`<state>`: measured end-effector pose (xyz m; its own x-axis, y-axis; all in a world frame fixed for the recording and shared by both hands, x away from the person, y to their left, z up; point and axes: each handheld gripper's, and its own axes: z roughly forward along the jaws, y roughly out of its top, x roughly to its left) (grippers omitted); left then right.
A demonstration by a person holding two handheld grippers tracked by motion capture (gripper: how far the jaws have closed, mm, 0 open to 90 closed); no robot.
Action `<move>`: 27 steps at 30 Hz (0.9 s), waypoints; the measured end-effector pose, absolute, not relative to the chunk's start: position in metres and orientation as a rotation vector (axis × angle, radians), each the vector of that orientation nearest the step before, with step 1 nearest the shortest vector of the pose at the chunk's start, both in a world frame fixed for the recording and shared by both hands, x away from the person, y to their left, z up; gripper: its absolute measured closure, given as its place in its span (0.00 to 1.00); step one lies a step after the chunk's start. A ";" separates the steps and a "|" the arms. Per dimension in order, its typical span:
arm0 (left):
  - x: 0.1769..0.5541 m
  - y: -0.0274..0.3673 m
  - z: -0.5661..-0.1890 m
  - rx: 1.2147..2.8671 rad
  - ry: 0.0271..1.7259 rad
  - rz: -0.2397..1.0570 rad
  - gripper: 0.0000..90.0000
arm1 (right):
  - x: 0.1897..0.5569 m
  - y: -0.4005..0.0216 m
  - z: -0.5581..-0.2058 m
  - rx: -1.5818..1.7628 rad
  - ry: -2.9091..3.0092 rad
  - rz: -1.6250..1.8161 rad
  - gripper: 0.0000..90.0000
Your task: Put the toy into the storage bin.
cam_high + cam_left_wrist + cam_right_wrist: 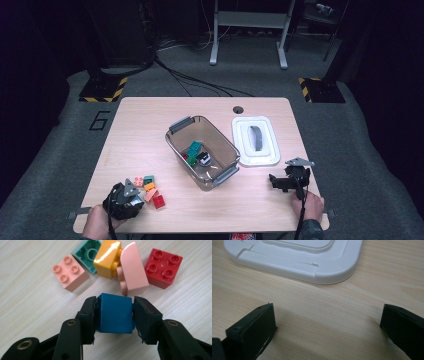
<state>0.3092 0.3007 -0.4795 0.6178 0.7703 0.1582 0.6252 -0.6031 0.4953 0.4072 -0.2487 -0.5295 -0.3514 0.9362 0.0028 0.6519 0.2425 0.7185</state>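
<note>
1. We hold the blue brick (pixel 116 313) clamped between the jaws of the left gripper (pixel 115 315), pads pressed on its two opposite sides. It sits low at the bench (pixel 150 115), just on the near side of the loose pile of bricks and well to the left of the clear bin (pixel 175 145).
2. To do this step well, we judge that we should lift straight up before swinging toward the bin, since the pale pink curved brick (pixel 132 267) lies just beyond the blue brick and could be dragged along.
3. We keep the clamp square: the pads cover only the middle of the brick, so a twist during travel could let it pivot.
4. We release low over the bin, clear of its grey handles, so the brick drops among the bricks already inside rather than bouncing off the rim.
5. Further from the blue brick, the pink brick (pixel 70 272), the green brick (pixel 86 253), the yellow brick (pixel 108 257) and the red brick (pixel 163 267) wait on the bench.
6. The right gripper (pixel 328 322) rests with its jaws wide apart and nothing between them, near the white lid (pixel 294 260), which lies to the right of the bin.
7. Hard to make out: whether the blue brick touches the bench or has left it, and, in the high view, the brick itself, covered by the left gripper. The bricks in the bin are too small to count.
</note>
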 end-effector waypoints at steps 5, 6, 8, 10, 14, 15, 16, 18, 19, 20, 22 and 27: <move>0.314 0.306 -0.470 2.381 1.119 0.471 0.61 | 0.407 -0.249 -0.529 1.452 2.090 0.890 0.00; 0.316 0.306 -0.468 2.376 1.117 0.468 0.61 | 0.407 -0.249 -0.529 1.452 2.090 0.890 0.00; 0.318 0.307 -0.465 2.358 1.119 0.459 0.61 | 0.407 -0.249 -0.529 1.451 2.091 0.889 0.00; 0.320 0.307 -0.461 2.345 1.114 0.466 0.61 | 0.407 -0.249 -0.529 1.452 2.090 0.890 0.00; 0.325 0.309 -0.452 2.321 1.104 0.447 0.61 | 0.407 -0.249 -0.529 1.451 2.090 0.889 0.00; 0.327 0.310 -0.450 2.315 1.102 0.447 0.61 | 0.407 -0.249 -0.529 1.452 2.090 0.890 0.00; 0.329 0.310 -0.448 2.312 1.100 0.432 0.61 | 0.407 -0.249 -0.529 1.451 2.091 0.889 0.00; 0.332 0.310 -0.445 2.300 1.096 0.444 0.62 | 0.407 -0.249 -0.529 1.451 2.090 0.889 0.00; 0.333 0.310 -0.443 2.294 1.097 0.447 0.62 | 0.407 -0.249 -0.529 1.452 2.090 0.890 0.00; 0.334 0.309 -0.441 2.302 1.091 0.445 0.61 | 0.407 -0.249 -0.529 1.451 2.091 0.889 0.00; 0.337 0.309 -0.436 2.311 1.081 0.448 0.61 | 0.407 -0.249 -0.529 1.452 2.090 0.890 0.00; 0.343 0.305 -0.428 2.301 1.060 0.456 0.62 | 0.407 -0.249 -0.529 1.452 2.090 0.889 0.00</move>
